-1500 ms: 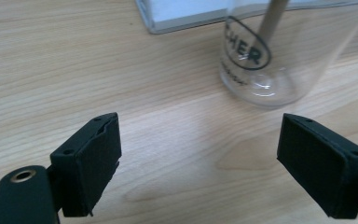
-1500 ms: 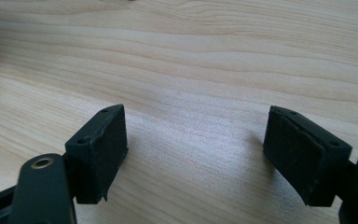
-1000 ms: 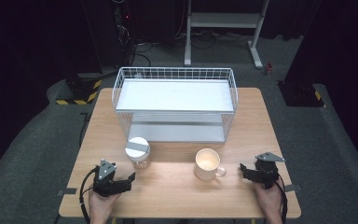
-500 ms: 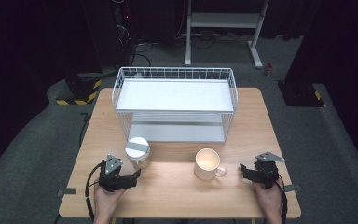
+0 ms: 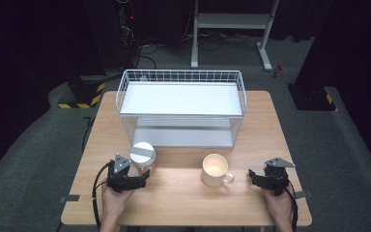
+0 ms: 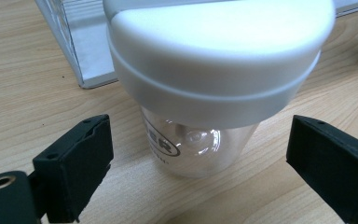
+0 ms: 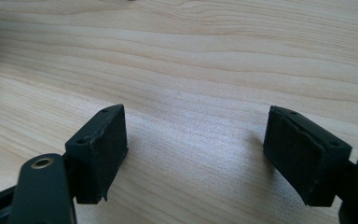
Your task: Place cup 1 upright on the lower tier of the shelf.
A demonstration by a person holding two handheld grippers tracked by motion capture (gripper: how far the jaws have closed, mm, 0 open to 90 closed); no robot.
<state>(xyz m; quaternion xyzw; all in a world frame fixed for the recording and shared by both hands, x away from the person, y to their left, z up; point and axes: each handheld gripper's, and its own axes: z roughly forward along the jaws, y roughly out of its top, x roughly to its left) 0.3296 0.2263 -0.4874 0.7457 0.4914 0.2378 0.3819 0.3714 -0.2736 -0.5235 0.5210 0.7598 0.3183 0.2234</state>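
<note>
High view: on the table [image 5: 183, 193] a clear cup [image 5: 142, 159] with a white lid stands upright near the front left, just before the wire basket [image 5: 181, 108]. Left gripper [image 5: 142, 180] is right beside the cup; in the left gripper view its jaws have just been opening and stand spread on both sides of the cup [image 6: 200, 144], not touching it. A cream mug [image 5: 215, 169] stands to the right, well apart from the cup. Right gripper [image 5: 253, 176] rests near the mug, its jaws spread over bare wood.
</note>
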